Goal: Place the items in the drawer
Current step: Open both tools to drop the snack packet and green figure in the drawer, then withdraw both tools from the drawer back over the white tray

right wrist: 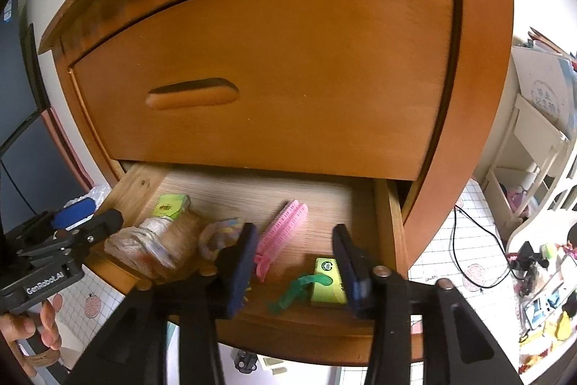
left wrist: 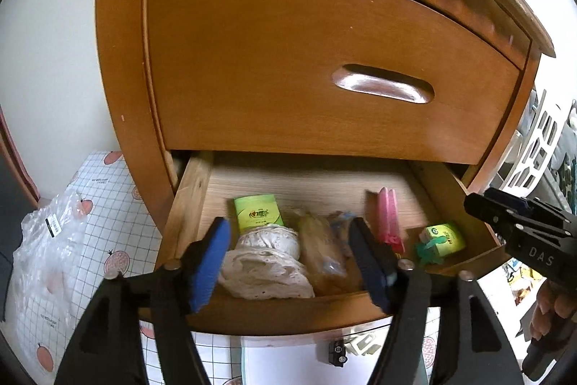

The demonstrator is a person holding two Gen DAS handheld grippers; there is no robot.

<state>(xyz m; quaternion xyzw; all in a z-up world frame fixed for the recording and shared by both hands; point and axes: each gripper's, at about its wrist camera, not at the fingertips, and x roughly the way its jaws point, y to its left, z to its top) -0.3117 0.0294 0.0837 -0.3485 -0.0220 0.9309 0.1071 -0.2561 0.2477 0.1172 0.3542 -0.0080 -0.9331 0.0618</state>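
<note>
Drawer (left wrist: 274, 313) (pulled out) faces both wide-spread, empty claws (left wrist: 292, 262) (right wrist: 299, 266).

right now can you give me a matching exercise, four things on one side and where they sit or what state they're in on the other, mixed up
Things:
1. upper drawer
2. pink comb
3. white lace cloth
4. green box with the green tie

Place or state:
A. front right corner of the open drawer
B. fully closed
C. lying near the middle of the open drawer's floor
D. bunched up in the left part of the open drawer

Pairs: 1-B, 2-C, 3-D, 4-A
</note>
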